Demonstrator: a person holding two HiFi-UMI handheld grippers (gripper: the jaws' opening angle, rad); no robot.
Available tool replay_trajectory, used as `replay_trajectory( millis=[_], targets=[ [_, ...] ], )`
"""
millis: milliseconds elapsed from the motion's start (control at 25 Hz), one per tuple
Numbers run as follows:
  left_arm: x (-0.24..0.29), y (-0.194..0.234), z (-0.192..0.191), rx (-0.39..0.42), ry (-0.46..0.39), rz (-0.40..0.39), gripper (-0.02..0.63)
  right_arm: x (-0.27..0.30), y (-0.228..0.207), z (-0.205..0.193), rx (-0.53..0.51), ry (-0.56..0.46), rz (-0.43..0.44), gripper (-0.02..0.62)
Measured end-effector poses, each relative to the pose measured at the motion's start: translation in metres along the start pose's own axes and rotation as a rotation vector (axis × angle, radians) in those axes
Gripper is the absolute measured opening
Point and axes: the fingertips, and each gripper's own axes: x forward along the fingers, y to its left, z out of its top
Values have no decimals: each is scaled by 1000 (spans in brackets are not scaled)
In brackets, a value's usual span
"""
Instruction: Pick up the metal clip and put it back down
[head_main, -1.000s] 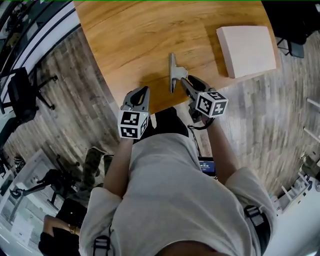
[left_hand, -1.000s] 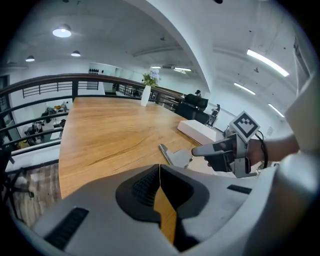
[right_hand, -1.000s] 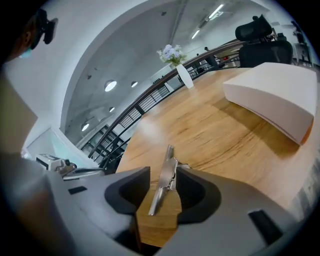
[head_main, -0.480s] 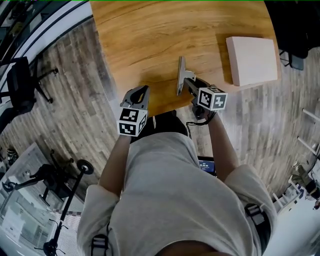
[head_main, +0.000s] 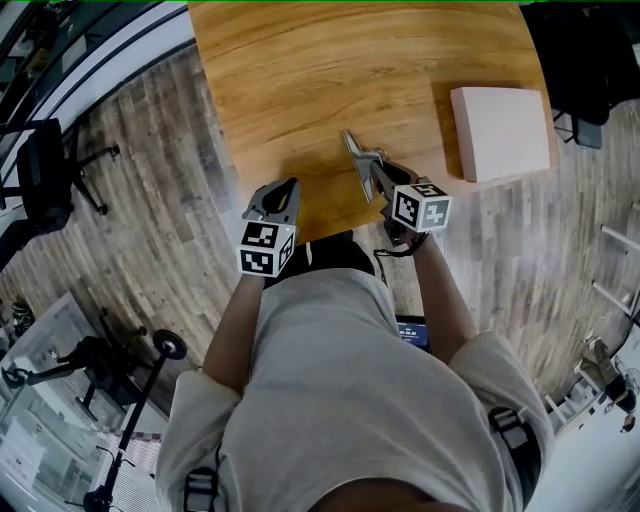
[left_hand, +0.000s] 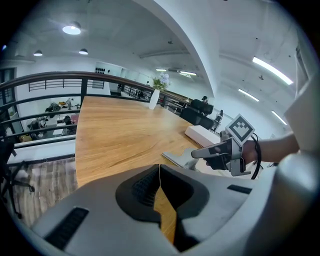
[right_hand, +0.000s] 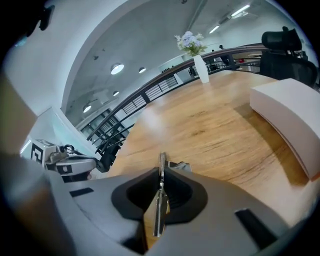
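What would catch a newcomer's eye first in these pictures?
The right gripper stands out near the front edge of the wooden table, its jaws closing on the thin metal clip between them. The left gripper, shut and empty, hangs at the table's edge beside it. A pale flat box lies at the table's right side.

Table (head_main: 300, 80): honey-brown, darker wavy wood grain.
Box (head_main: 498, 130): pale pink, plain.
Clip (head_main: 358, 158): bare silver-grey metal.
Floor (head_main: 160, 200): grey-brown planks, streaky.
Shirt (head_main: 340, 400): light grey, plain.
Vase (right_hand: 202, 67): white; flowers (right_hand: 189, 42) pale lilac-white.
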Motion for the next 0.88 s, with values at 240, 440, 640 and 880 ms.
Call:
replay_trajectory(
  millis=[240, 440, 640, 880],
  targets=[
    [-16, 7, 19, 9, -44, 14, 26, -9, 31, 29, -152, -52, -20, 44],
    [-31, 10, 38, 23, -101, 29, 26, -18, 59, 53, -314, -100, -49, 44],
    [-47, 12, 58, 45, -160, 50, 26, -37, 88, 76, -393, -166, -47, 44],
    [-70, 20, 89, 66, -241, 78, 26, -59, 132, 108, -477, -238, -28, 43]
  ],
)
